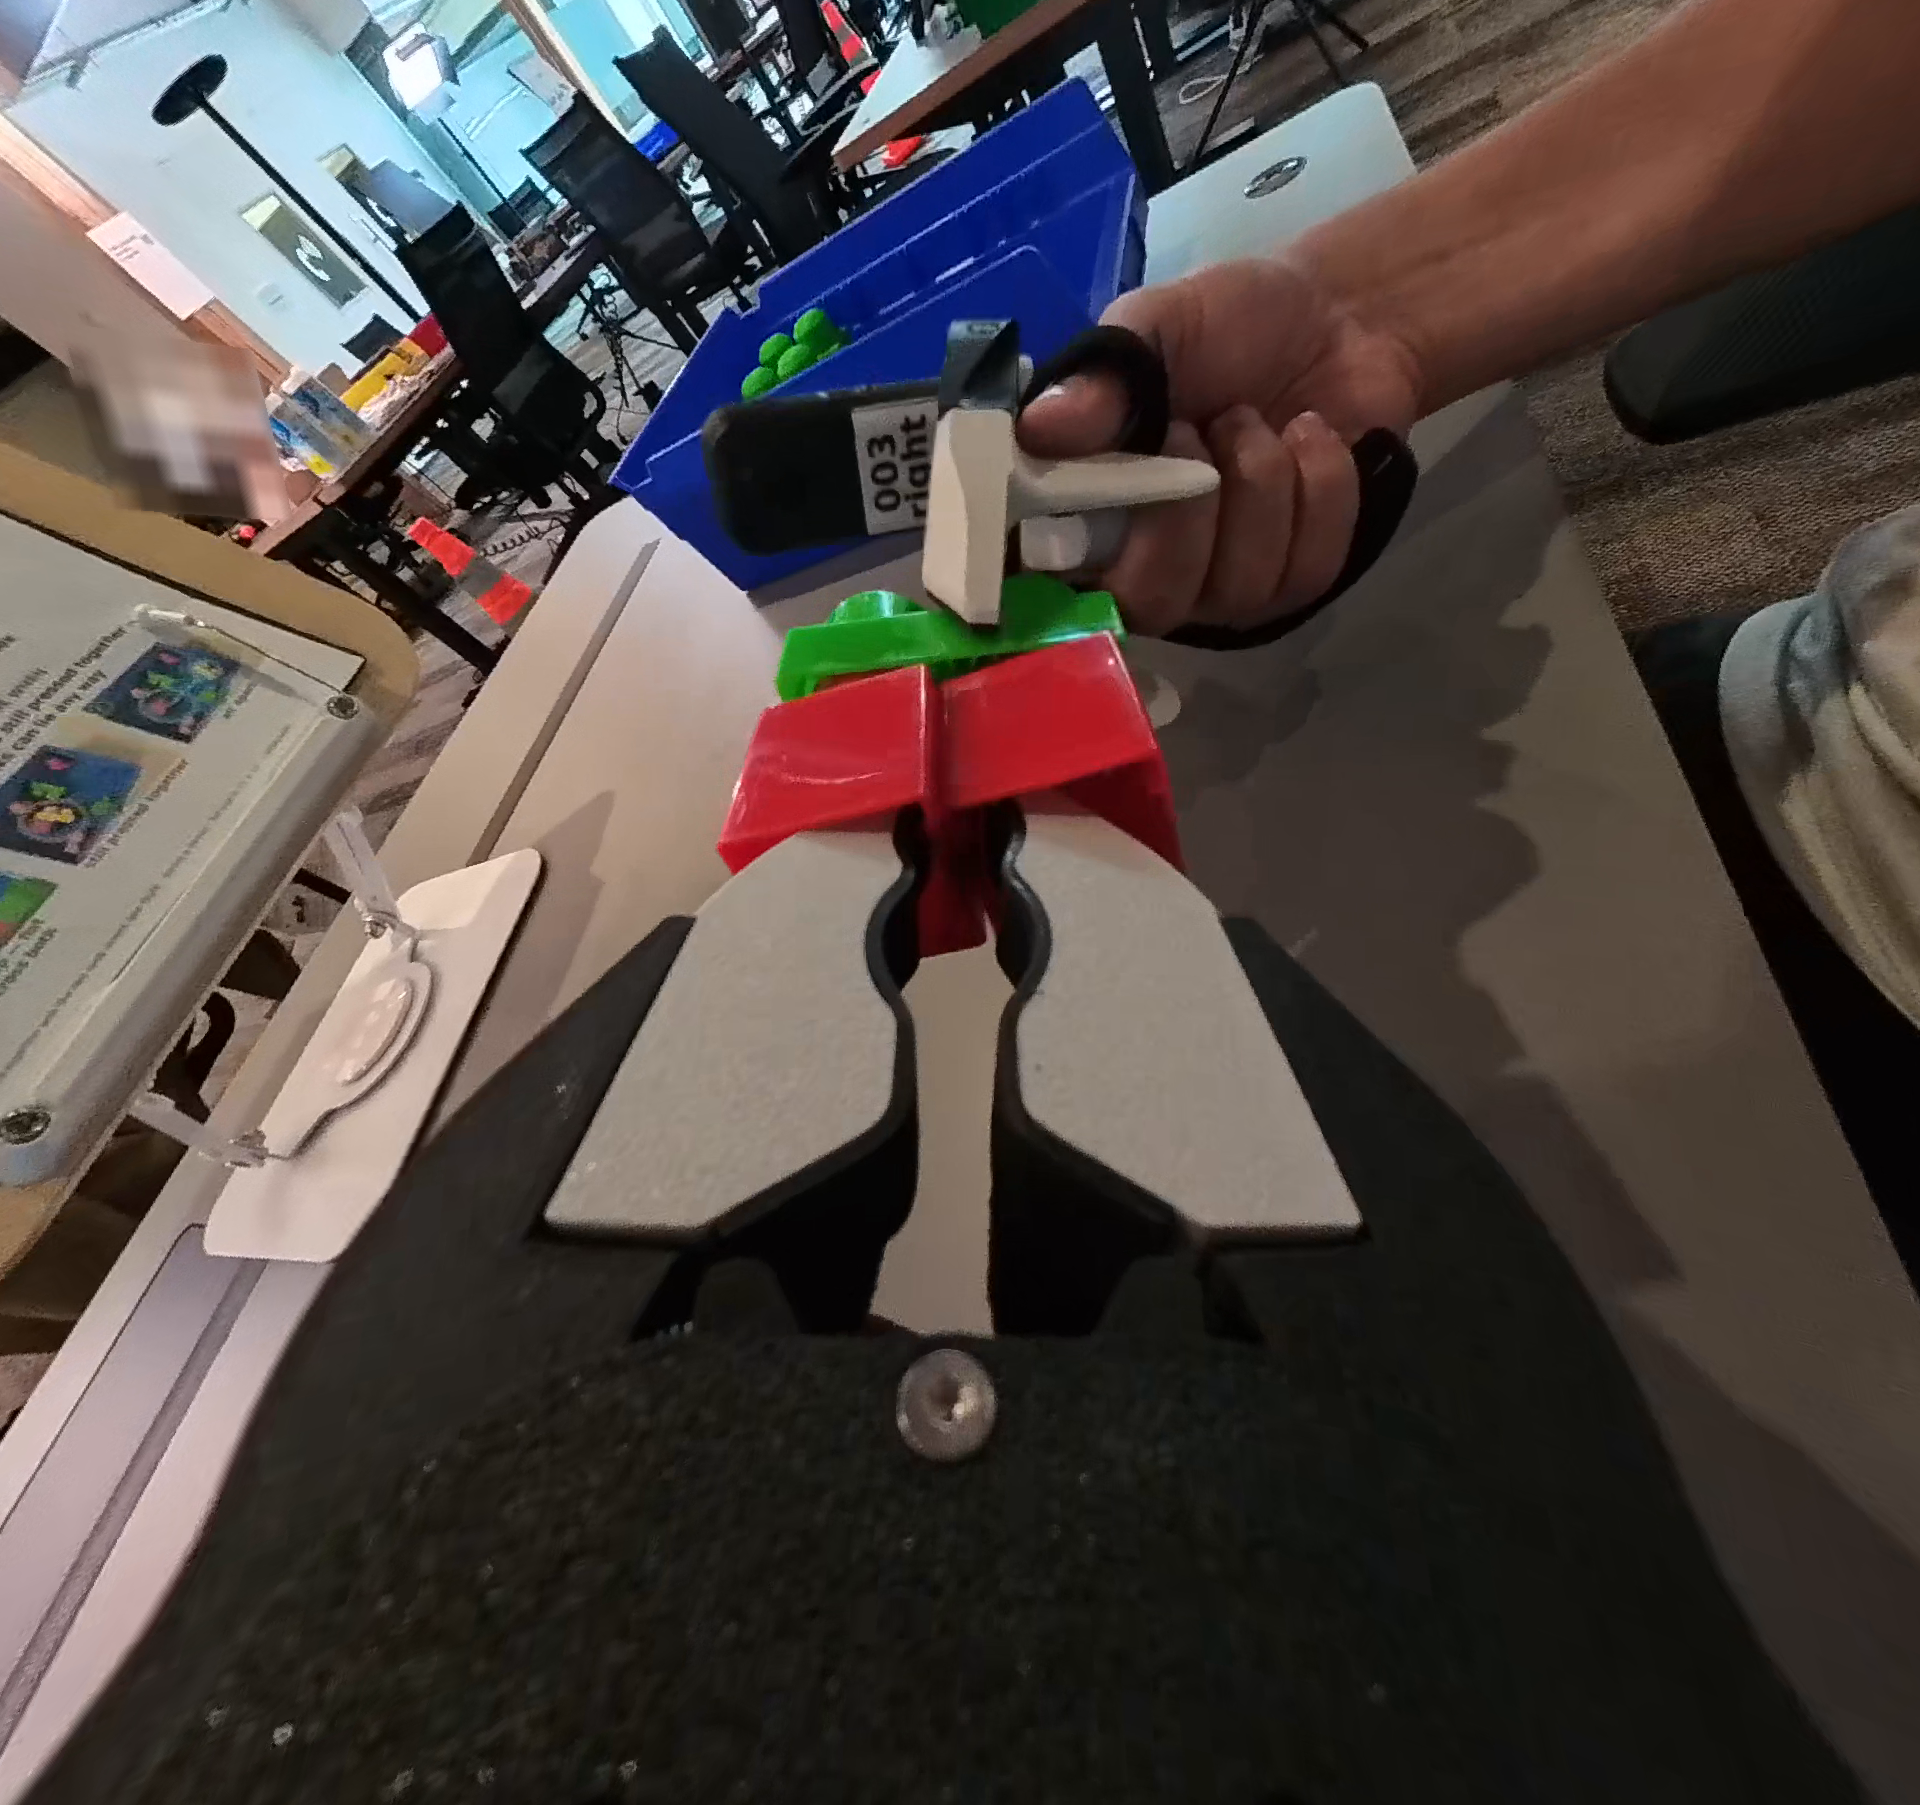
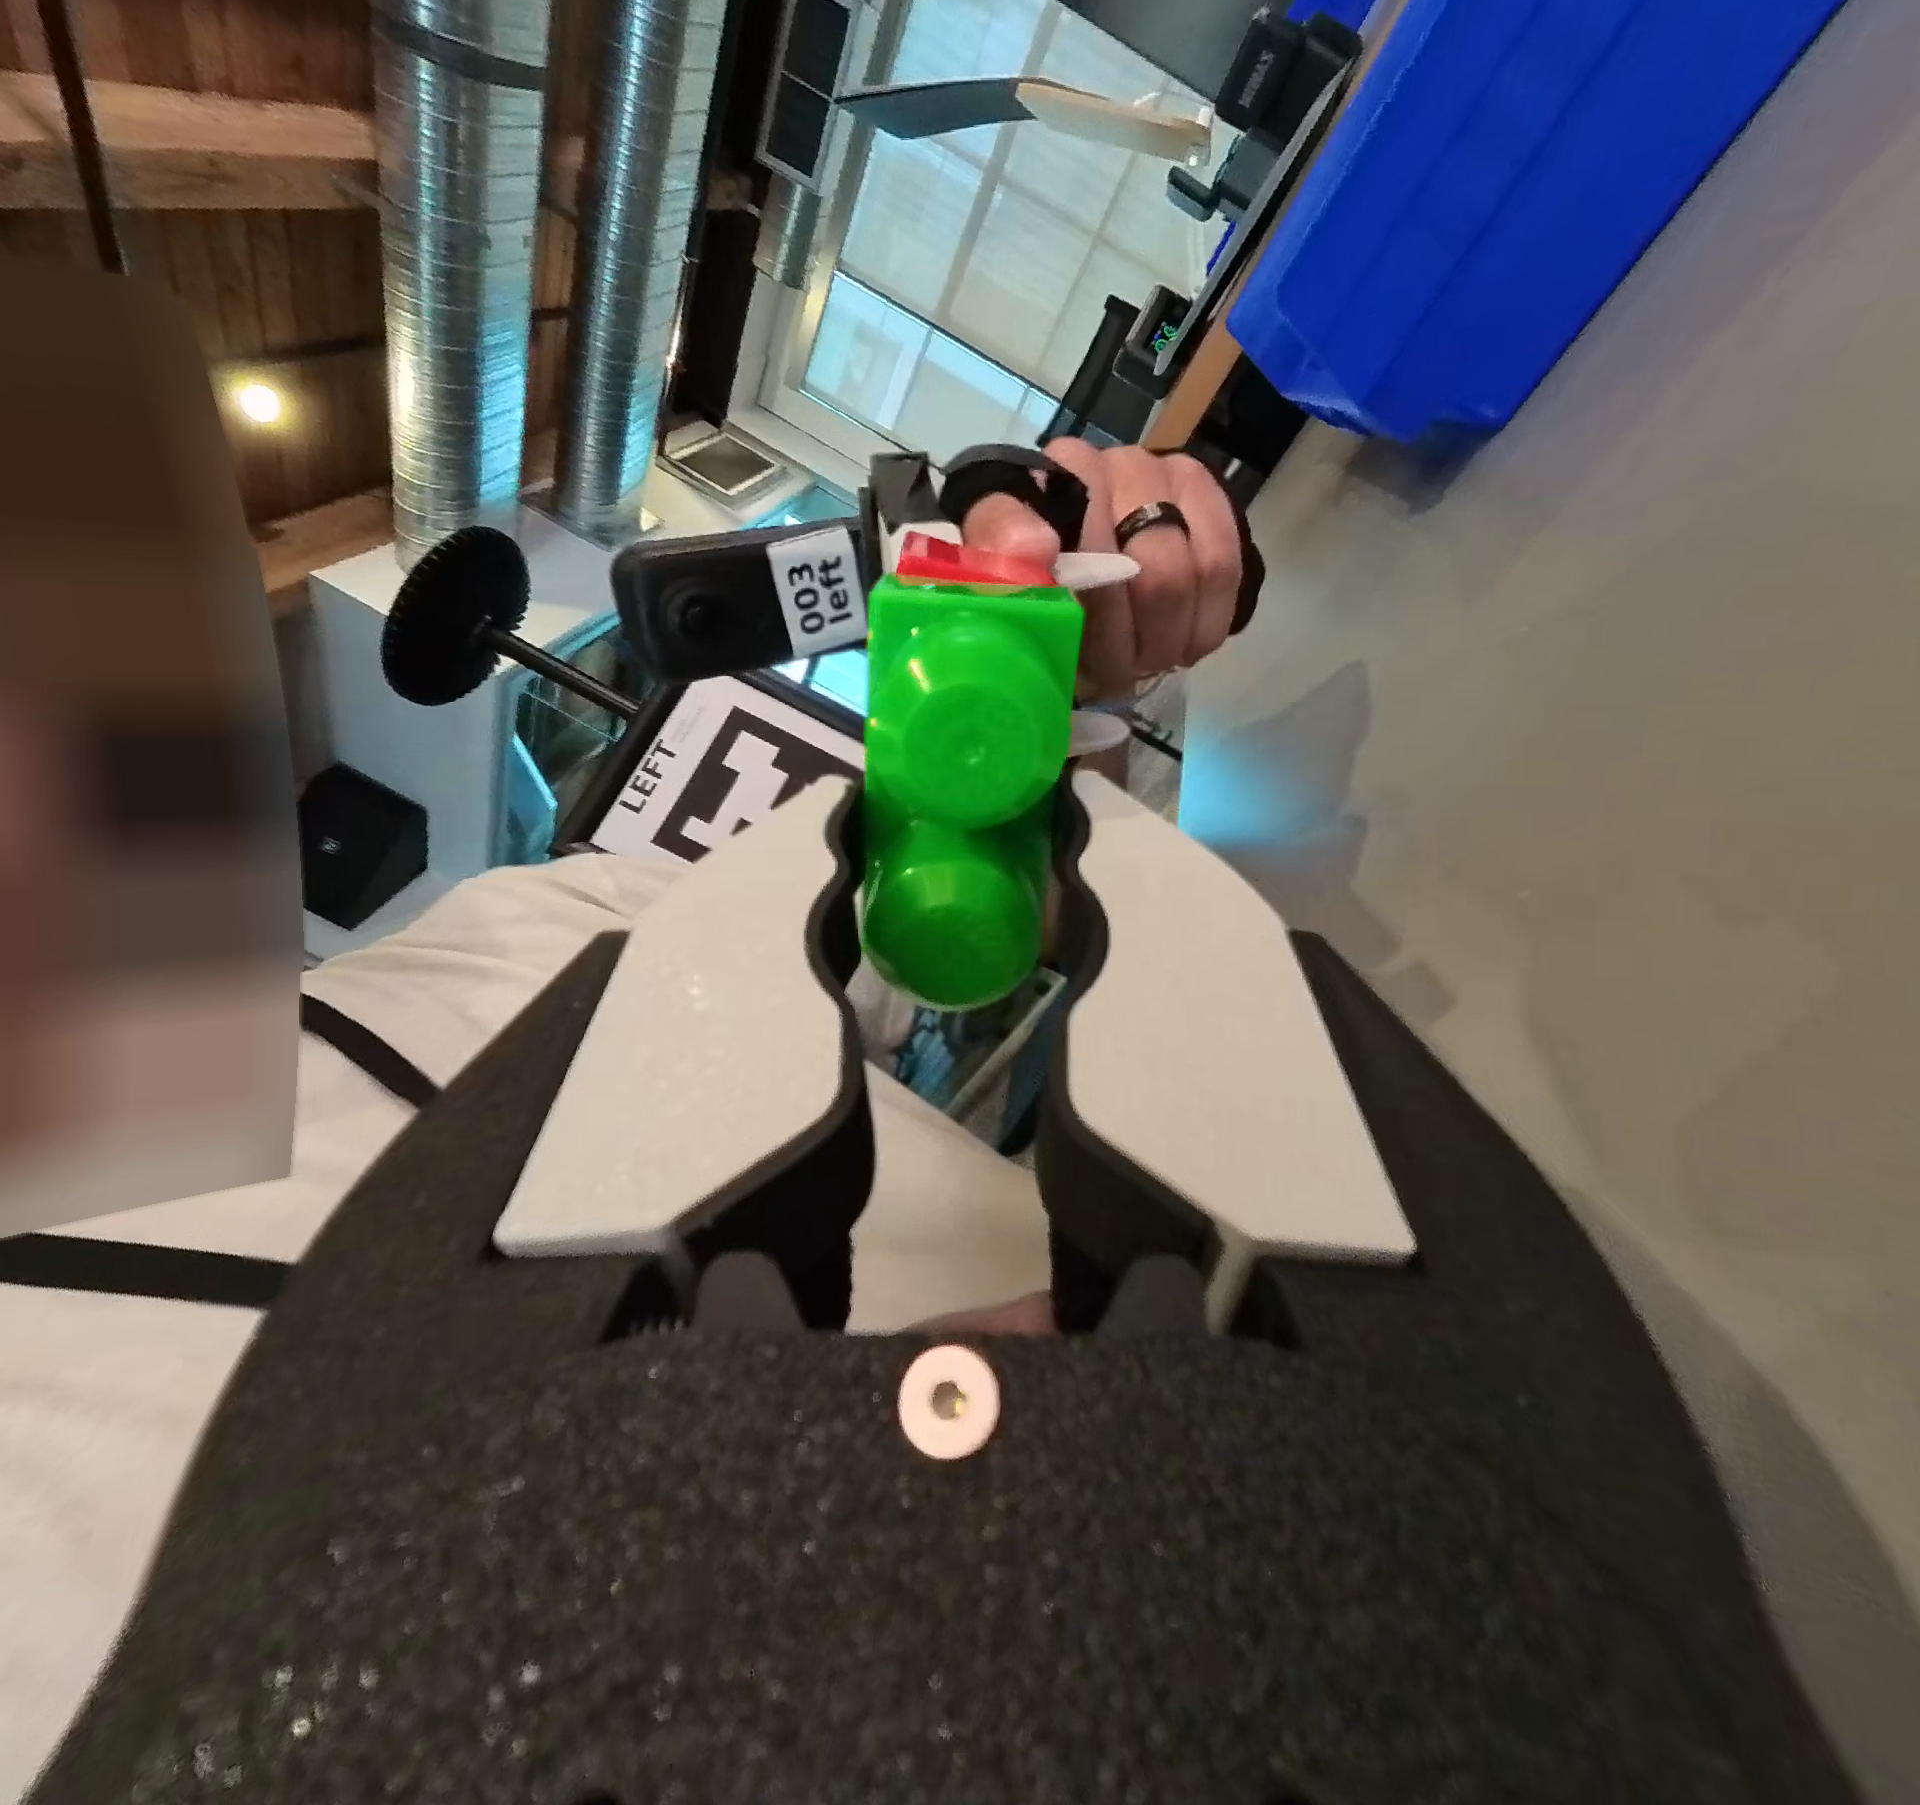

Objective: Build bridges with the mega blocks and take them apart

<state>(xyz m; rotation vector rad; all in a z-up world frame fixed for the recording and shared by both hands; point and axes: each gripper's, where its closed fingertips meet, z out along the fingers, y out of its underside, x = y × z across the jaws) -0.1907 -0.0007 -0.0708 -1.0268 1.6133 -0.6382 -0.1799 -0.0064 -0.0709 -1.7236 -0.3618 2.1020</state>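
The left gripper [image 1: 956,856] clamps the red block [image 1: 935,758]; the right gripper [image 2: 956,856] squeezes the green block [image 2: 961,779] pressed onto it, both held above the grey table [image 1: 1403,924]. Behind, a blue bin [image 1: 935,301] holds green blocks [image 1: 795,353].

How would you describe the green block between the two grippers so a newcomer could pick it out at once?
Start at the grey table in front of the blue bin. Above it, the left gripper is shut on a red block, and the right gripper is shut on the green block joined to it. It is the only green block outside the bin, with two round studs.
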